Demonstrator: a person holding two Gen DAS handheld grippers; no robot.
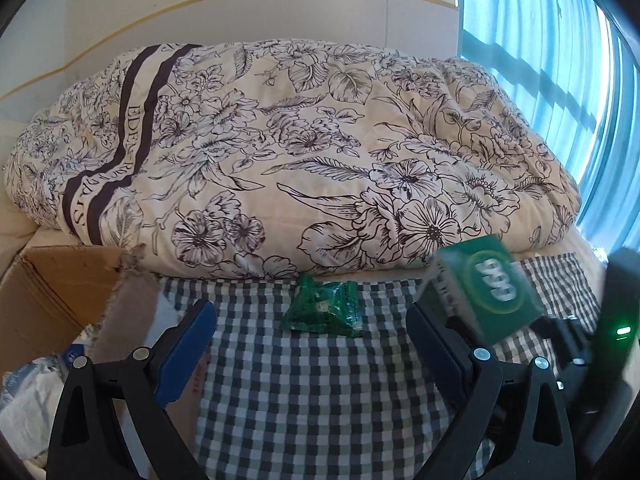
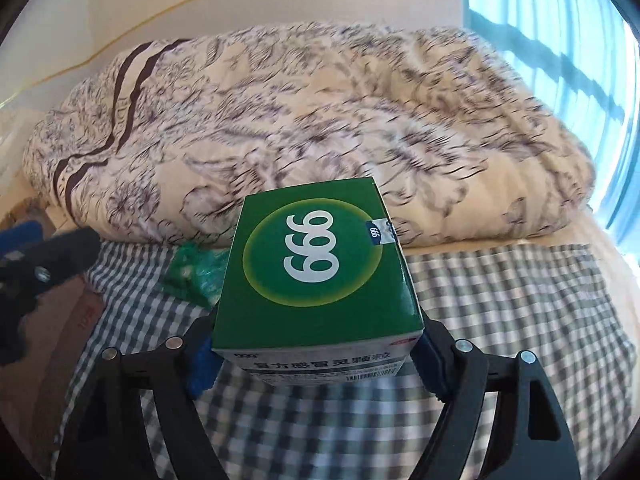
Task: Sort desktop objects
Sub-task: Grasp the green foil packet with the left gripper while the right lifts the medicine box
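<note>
Green medicine box (image 2: pixel 320 268) sat clamped in the right hand-held gripper (image 2: pixel 316 356), lifted mid-frame above the checked cloth (image 2: pixel 500 320). Left hand-held gripper (image 1: pixel 312 344) stood apart, empty. Green packet (image 1: pixel 324 308) remained unsorted; cardboard box (image 1: pixel 52 292) at lower left already held items.

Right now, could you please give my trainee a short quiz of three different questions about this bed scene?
1. True or false: the right tongs grip the green cardboard box printed "999".
2. What lies on the checked cloth ahead of the left tongs? A) a green crinkled plastic packet B) a red cup C) a metal spoon
3. Fill in: the brown cardboard carton shows at the ___ edge of the left wrist view.

Key: 1 true; 2 A; 3 left.
</note>
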